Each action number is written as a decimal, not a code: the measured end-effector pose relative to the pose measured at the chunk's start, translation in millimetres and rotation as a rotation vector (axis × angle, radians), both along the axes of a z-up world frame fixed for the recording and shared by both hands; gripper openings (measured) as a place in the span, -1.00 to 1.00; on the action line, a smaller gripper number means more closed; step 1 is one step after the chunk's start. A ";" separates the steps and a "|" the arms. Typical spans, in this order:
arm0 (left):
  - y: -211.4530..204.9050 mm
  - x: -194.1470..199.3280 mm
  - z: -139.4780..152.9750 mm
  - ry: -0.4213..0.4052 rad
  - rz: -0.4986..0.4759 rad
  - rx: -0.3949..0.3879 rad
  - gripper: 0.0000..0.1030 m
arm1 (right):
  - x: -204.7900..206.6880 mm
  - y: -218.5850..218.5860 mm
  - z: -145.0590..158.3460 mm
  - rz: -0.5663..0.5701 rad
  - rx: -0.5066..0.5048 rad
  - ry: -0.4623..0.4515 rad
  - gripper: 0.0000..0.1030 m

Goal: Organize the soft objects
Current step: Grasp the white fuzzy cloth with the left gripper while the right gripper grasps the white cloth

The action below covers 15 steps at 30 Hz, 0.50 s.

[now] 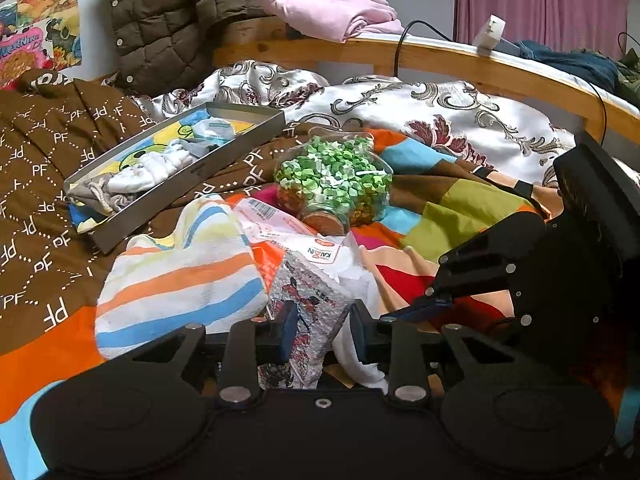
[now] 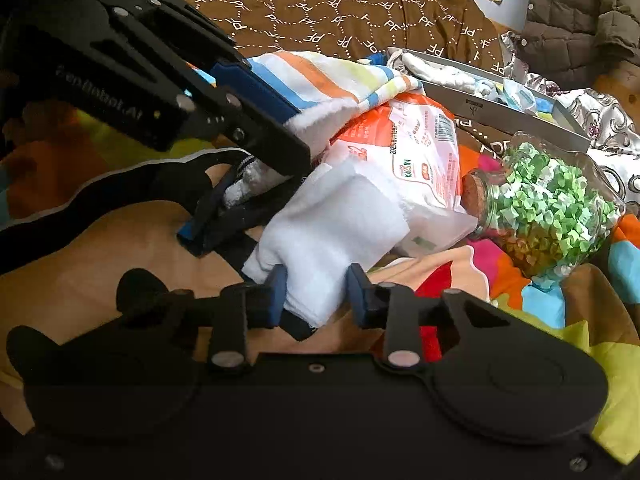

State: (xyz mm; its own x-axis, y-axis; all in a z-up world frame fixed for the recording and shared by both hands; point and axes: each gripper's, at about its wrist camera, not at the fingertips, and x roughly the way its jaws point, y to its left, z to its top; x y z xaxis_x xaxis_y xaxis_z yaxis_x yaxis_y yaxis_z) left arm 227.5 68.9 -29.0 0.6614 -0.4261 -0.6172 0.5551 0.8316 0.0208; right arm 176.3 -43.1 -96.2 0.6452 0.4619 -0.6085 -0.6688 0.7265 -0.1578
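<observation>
Gripping white folded cloth (image 2: 332, 236) on the bed, right hand-held gripper (image 2: 318, 294) clamped on its near end | long axis runs away from me | left hand-held gripper (image 1: 324, 334) pinches printed packet (image 1: 308, 304), lengthwise.

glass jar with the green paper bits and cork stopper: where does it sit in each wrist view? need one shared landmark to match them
Left wrist view: the glass jar lies on its side at centre, above the left gripper, cork toward the camera.
Right wrist view: the jar lies at right of centre, cork pointing left.
Shared landmark: the orange-and-white pack lies by the jar's cork end in both views.
</observation>
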 end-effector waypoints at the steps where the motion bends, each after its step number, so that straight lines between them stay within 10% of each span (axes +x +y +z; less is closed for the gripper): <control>1: 1.6 -0.1 0.4 0.002 0.004 -0.003 -0.45 | 0.6 -0.9 -0.1 0.000 0.000 0.000 -0.58; 15: 17.5 -10.8 8.6 0.001 0.091 -0.032 -0.70 | 4.1 -10.1 2.3 0.002 -0.001 -0.022 -0.95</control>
State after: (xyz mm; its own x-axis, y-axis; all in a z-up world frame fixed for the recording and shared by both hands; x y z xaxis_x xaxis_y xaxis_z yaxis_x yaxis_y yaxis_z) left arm 216.6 86.4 -20.3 0.6977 -0.3834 -0.6051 0.4770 0.8789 -0.0069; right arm 180.4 -53.2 -93.9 0.6577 0.4625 -0.5946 -0.6665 0.7251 -0.1733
